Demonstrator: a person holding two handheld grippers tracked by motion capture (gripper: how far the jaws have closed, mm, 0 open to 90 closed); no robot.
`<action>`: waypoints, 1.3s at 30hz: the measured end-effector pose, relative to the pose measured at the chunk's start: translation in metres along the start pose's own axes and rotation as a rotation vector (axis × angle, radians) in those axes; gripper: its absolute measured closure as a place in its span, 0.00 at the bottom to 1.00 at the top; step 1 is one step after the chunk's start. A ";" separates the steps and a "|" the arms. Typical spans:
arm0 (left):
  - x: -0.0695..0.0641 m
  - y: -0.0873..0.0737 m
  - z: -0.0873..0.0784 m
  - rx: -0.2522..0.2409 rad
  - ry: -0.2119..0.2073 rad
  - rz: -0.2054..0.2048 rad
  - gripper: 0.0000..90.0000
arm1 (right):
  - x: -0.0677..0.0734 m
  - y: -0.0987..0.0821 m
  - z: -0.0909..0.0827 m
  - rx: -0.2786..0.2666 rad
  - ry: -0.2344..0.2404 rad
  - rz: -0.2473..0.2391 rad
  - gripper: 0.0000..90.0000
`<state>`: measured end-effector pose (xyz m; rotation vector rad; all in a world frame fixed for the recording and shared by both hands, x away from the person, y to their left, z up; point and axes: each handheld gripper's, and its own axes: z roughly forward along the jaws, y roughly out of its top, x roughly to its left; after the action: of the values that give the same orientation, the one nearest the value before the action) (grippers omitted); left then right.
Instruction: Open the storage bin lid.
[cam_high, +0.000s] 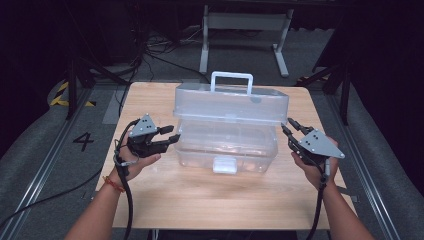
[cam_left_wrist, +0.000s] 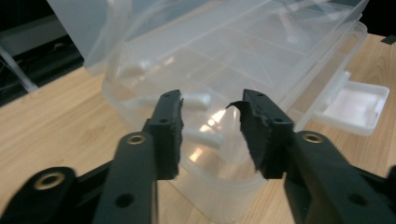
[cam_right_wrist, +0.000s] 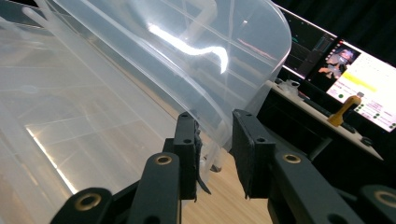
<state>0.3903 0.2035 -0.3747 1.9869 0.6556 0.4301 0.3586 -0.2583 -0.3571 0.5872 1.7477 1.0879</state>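
Dark room, wood table (cam_high: 150, 200). Clear plastic box (cam_high: 227, 145) at centre, lid (cam_high: 230, 102) partly raised, latch (cam_high: 224, 164) undone. Left gripper (cam_high: 170, 137) jaws apart by box's left corner, holding nothing. Right gripper (cam_high: 290, 127) jaws apart around lid's right edge, not clamped. Lid not yet fully open.

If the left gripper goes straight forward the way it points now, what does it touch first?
Most likely the rounded near corner of the clear plastic box; the left gripper points at it with jaws apart, and depth is unclear.

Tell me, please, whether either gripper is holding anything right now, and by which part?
The left gripper is open at the clear box's corner, gripping nothing. The right gripper straddles the raised lid's edge; whether it pinches cannot be told.
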 end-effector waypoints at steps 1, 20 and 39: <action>0.000 0.000 0.000 0.000 0.000 0.000 0.59 | 0.000 0.000 0.000 0.000 0.000 0.000 0.81; -0.003 -0.018 0.018 0.068 -0.014 -0.030 0.55 | -0.015 0.015 0.017 0.016 -0.036 0.016 0.94; 0.002 -0.020 0.021 0.068 -0.038 -0.050 0.62 | -0.012 0.023 0.037 0.019 -0.131 0.006 0.81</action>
<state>0.3982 0.1976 -0.4021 2.0331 0.7033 0.3430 0.3958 -0.2415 -0.3368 0.6612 1.6453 1.0155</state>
